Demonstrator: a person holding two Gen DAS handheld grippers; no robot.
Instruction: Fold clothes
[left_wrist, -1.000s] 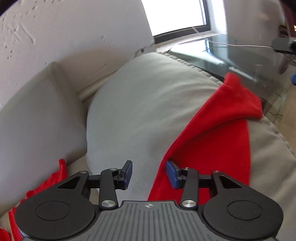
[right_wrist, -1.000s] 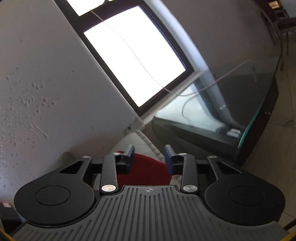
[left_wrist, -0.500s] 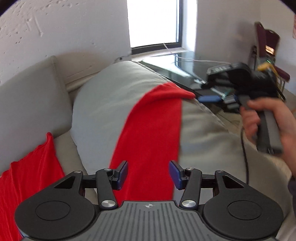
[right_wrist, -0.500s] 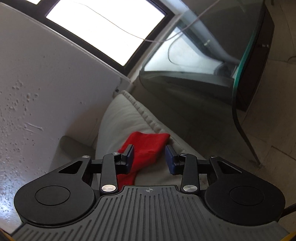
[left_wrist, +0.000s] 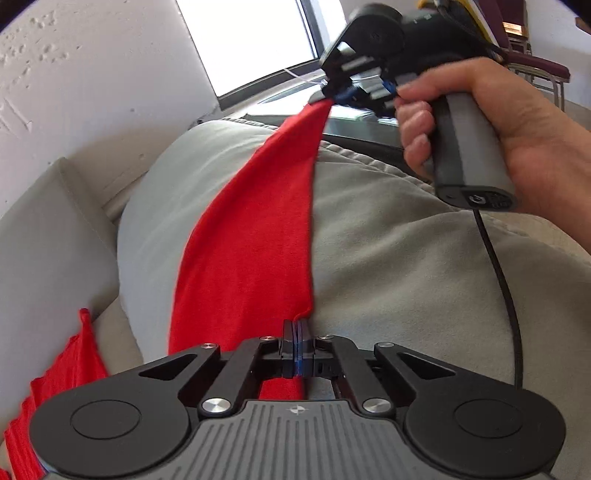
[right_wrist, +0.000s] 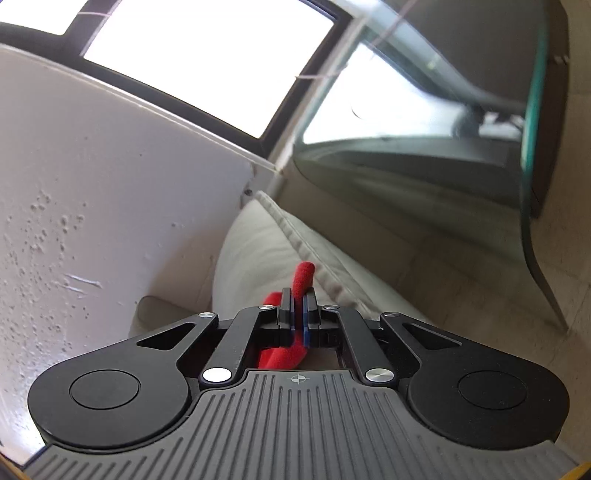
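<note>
On the grey couch cushion (left_wrist: 406, 258), your red cloth (left_wrist: 251, 229) stretches long, from near you toward the window (left_wrist: 251, 40). Your left gripper (left_wrist: 296, 345) and right gripper (left_wrist: 341, 96) each pinch 1 end.

our left gripper (left_wrist: 296, 345) sits at 6 o'clock in its own view, jaws pressed together on red cloth (left_wrist: 255, 229). our right gripper (left_wrist: 345, 96) is raised at 1 o'clock, jaws clamped on the cloth's far end, our hand (left_wrist: 491, 122) wrapped around its handle.
</note>
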